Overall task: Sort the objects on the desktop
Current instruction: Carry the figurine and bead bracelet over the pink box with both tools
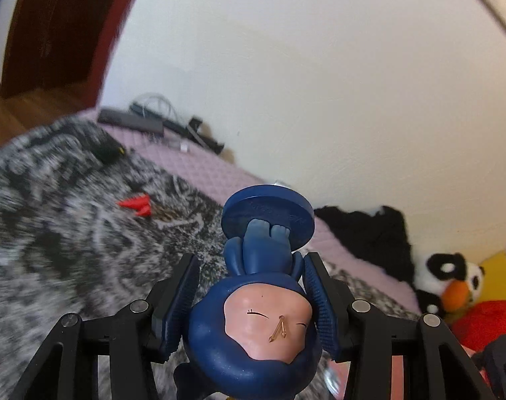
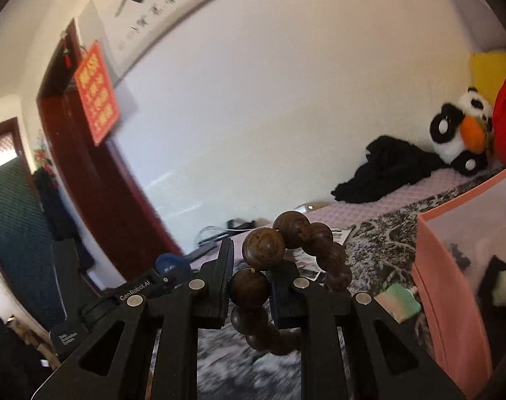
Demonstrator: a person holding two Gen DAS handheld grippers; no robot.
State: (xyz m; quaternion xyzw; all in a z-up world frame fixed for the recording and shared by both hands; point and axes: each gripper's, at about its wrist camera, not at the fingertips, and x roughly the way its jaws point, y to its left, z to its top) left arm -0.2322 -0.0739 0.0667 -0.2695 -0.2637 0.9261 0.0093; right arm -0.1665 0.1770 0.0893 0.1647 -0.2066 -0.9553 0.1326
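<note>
A: Lower centre of the left view, left gripper (image 1: 251, 300) pinching the blue figurine (image 1: 253, 326), base pointing away from the fingers.

B: Right gripper (image 2: 249, 286) clamps the bead bracelet (image 2: 279, 280); pink bin (image 2: 453, 293) at right edge, nearer this hand.

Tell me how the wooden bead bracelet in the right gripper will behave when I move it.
The wooden bead bracelet is pinched by one bead in the right gripper, so the loose loop will probably swing. Its round, polished beads may slip or pivot. Once released, it should flop rather than hold its shape.
</note>
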